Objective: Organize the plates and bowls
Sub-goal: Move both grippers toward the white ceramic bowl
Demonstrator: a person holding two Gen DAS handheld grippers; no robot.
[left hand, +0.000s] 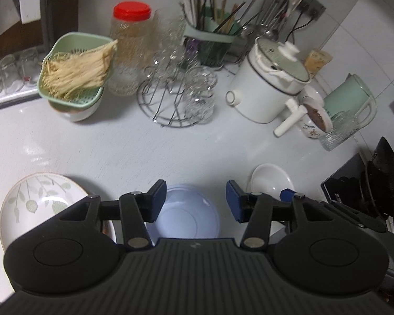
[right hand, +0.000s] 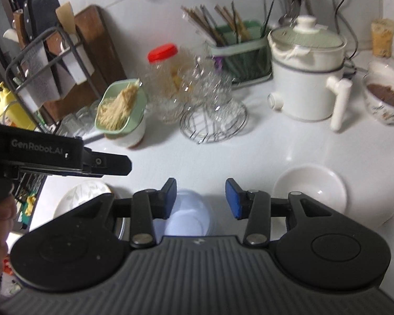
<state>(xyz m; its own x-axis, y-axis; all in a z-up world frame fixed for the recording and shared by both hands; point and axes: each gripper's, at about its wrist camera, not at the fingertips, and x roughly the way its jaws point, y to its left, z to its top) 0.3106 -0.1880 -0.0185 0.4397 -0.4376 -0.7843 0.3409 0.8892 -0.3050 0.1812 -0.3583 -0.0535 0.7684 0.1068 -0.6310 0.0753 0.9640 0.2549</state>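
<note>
1. Both grippers hang above the pale blue bowl [left hand: 187, 216], which sits on the white counter [left hand: 144, 144]. The left gripper [left hand: 196, 201] has its fingers apart and empty; the right gripper [right hand: 201, 198] is the same, holding nothing.
2. The leaf-pattern plate [left hand: 36, 202] lies just left of the blue bowl, and the small white bowl [right hand: 310, 187] lies to its right, a little apart.
3. I judge the next step is to collect the white bowl into the blue bowl.
4. To do it well, bring one finger inside the rim and one outside, then close firmly.
5. Lift straight, because the glasses on the wire rack [left hand: 170, 99] behind the blue bowl are fragile.
</note>
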